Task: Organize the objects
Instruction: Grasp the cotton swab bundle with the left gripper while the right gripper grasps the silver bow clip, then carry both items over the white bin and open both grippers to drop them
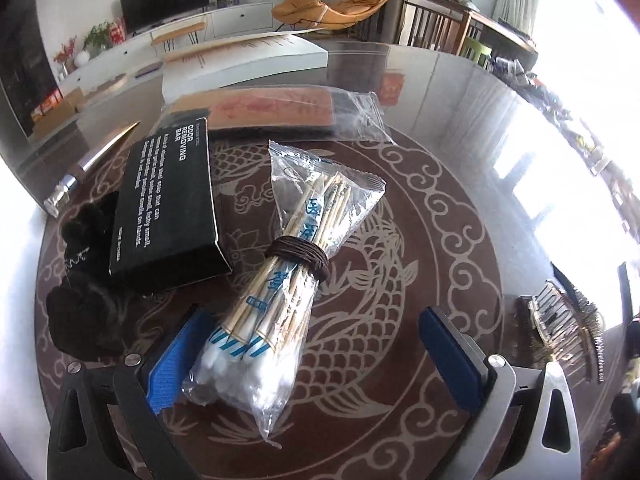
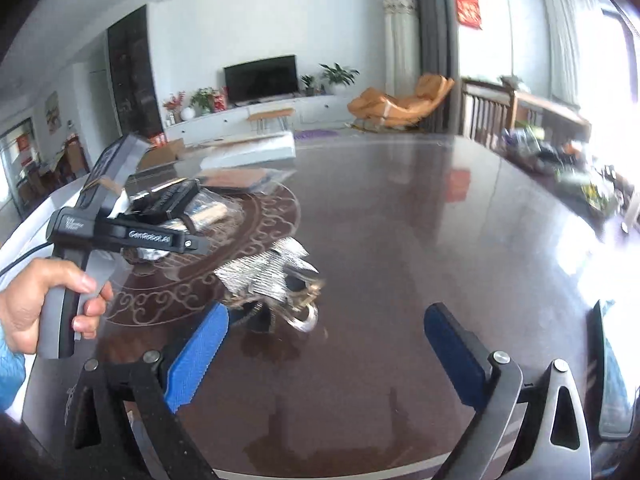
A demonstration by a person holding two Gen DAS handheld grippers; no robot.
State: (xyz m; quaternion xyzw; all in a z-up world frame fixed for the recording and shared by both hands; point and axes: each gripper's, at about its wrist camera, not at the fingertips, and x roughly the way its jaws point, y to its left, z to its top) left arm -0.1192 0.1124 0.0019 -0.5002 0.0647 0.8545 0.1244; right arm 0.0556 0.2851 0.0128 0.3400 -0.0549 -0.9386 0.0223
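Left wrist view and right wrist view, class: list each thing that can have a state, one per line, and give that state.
left gripper: open, straddling the swab bag
right gripper: open, holding nothing
cotton swab bag: lying flat, bound by a brown band
black box: lying closed, tilted over black cloth
black cloth: crumpled
plastic-wrapped packet: flat, sealed
television: off
silvery bundle: blurred, state unclear

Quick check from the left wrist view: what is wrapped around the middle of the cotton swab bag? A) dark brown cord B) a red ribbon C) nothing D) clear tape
A: dark brown cord is coiled several turns around the middle of the cotton swab bag, which lies between the open left tongs.
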